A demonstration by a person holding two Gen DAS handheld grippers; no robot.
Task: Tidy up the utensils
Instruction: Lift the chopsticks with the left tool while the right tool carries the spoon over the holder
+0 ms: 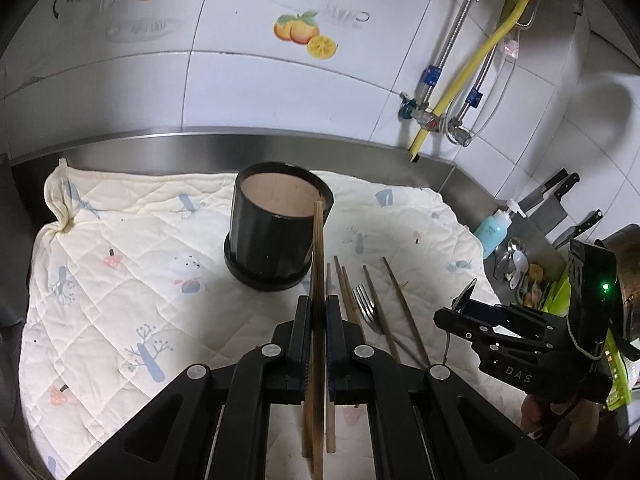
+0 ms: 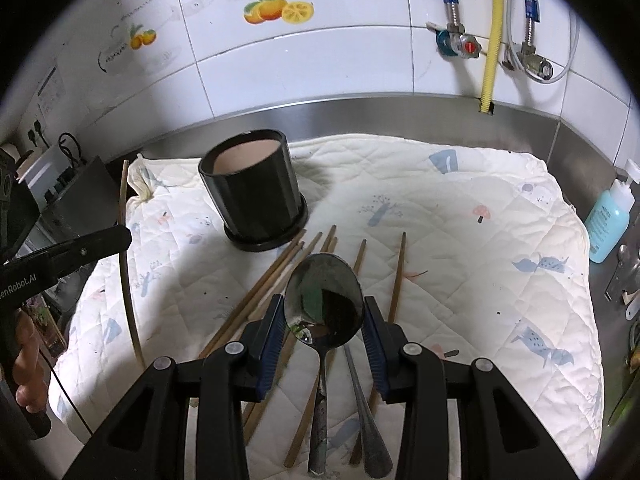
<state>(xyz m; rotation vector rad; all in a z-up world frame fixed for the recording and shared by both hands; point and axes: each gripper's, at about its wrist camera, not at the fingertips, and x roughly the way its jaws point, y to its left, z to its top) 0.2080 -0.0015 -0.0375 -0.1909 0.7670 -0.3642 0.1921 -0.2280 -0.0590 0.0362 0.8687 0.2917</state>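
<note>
A black round holder (image 1: 276, 228) stands on the quilted cloth (image 1: 120, 280), empty inside; it also shows in the right wrist view (image 2: 252, 192). My left gripper (image 1: 318, 312) is shut on a wooden chopstick (image 1: 318, 280) that points toward the holder's right rim. Several chopsticks (image 1: 404, 304) and a fork (image 1: 366, 304) lie on the cloth to its right. My right gripper (image 2: 324, 320) is shut on a metal spoon (image 2: 324, 296), its bowl between the pads, above loose chopsticks (image 2: 272, 276). The right gripper also shows in the left wrist view (image 1: 464, 300).
A steel backsplash (image 1: 280, 148) and tiled wall run behind the cloth. A blue soap bottle (image 2: 610, 220) stands at the right edge, with knives (image 1: 556, 200) and a green rack (image 1: 560, 292) beyond. Pipes and valves (image 2: 468, 44) hang on the wall.
</note>
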